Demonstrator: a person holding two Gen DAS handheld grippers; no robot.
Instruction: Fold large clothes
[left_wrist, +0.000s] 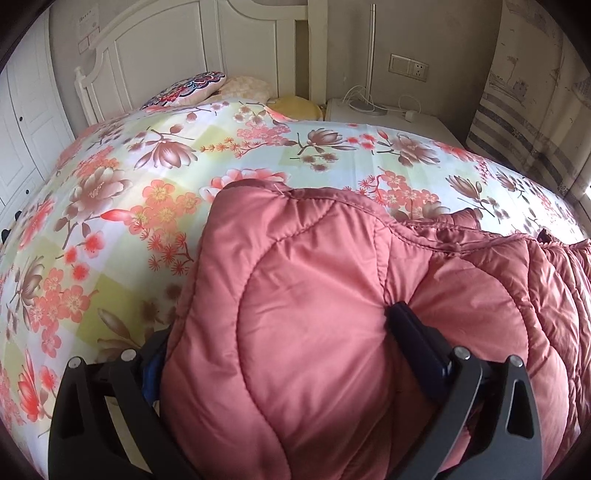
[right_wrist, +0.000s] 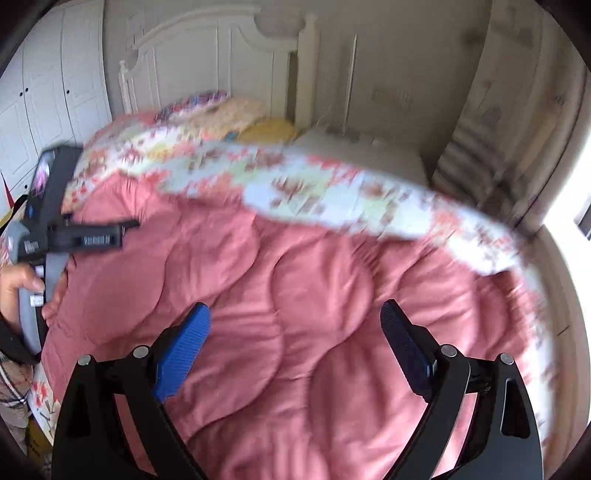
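Thing: pink quilted coat (right_wrist: 303, 302), padded, big; looks like a puffy winter coat or wrap, can't tell which part is which.
Where: lying on the bed (left_wrist: 110, 206) over the floral sheet, spread wide in the right view; the near part is bunched up and lifted in front of the left cam.
Left gripper (left_wrist: 280, 343): clenched on a thick bulge of the coat. Right finger (left_wrist: 413, 332) presses into a seam dent; left finger mostly hidden behind the cloth.
Right gripper (right_wrist: 295, 332): released, jaws wide apart, nothing betw. them, hovering over the coat's middle. View is motion-blurred.
Left tool seen from right cam: the person's hand (right_wrist: 18, 288) on the grey handle at the far left edge of the coat.
Handling (my guess): soft, squashy, light for its bulk. Shell looks smooth and a bit slick, so a shallow pinch may slide off. Filling will spring back, so folds won't stay flat w/o pressing.
Where to grip: at a stitched edge or seam line (left_wrist: 332, 210), where the layers are thinner and firmer, not the fat middle of a puff. Take a deep bite and both layers.
Risk: grabbing the sheet along w/ the coat; the bulk also blocks the left cam.
Step (est.): early; the coat isn't yet in any neat fold.
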